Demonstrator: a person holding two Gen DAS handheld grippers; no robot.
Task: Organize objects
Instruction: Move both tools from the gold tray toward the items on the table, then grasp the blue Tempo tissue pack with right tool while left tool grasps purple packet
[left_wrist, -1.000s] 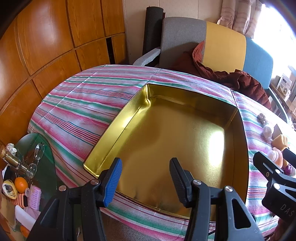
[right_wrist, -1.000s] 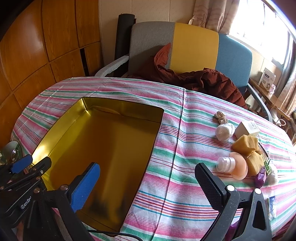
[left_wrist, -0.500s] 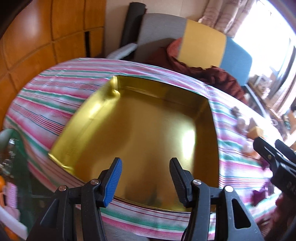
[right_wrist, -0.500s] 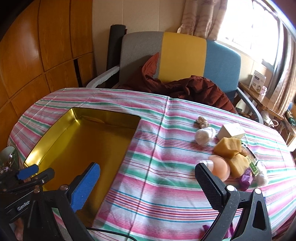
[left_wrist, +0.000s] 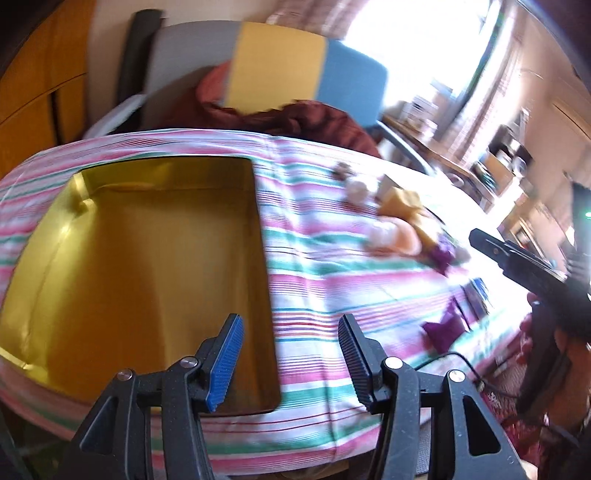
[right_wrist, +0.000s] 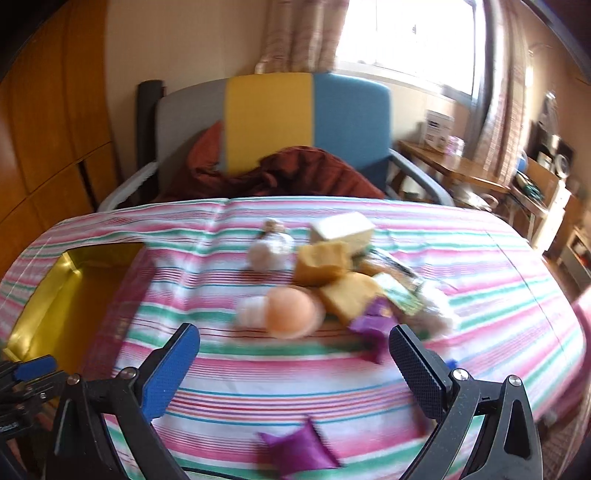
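Tin (right_wrist: 48, 295) of gold-coloured metal, shallow and rectangular with rounded corners and a mirror-smooth floor, lies at nine o'clock on the striped cloth (right_wrist: 369, 384) — pink, green and white bands over a rounded tabletop. It holds nothing that shows. In the left wrist view the same tin (left_wrist: 140, 258) fills the left half, and the left gripper (left_wrist: 288, 354) hangs above its near right corner, ribbed pads about halfway apart with only air between them; one pad is blue, the other black.

Toward the centre, at about twelve o'clock from the right gripper (right_wrist: 295, 369), the loose objects sit bunched together: a peach-coloured round bottle with a white cap (right_wrist: 284, 312) lying on its side, a white fluffy ball (right_wrist: 267, 251) behind it, and two ochre sponge-like blocks (right_wrist: 321, 262) touching each other. A pale boxy block (right_wrist: 341, 229) stands at the back of the heap. Crinkled purple wrappers lie at one o'clock (right_wrist: 373, 325) and, apart from the rest, at six o'clock (right_wrist: 299, 450) near the cloth's front edge.

The right gripper is spread wide and holds nothing — its textured pads frame the heap without touching it. Motion blur softens the small items.
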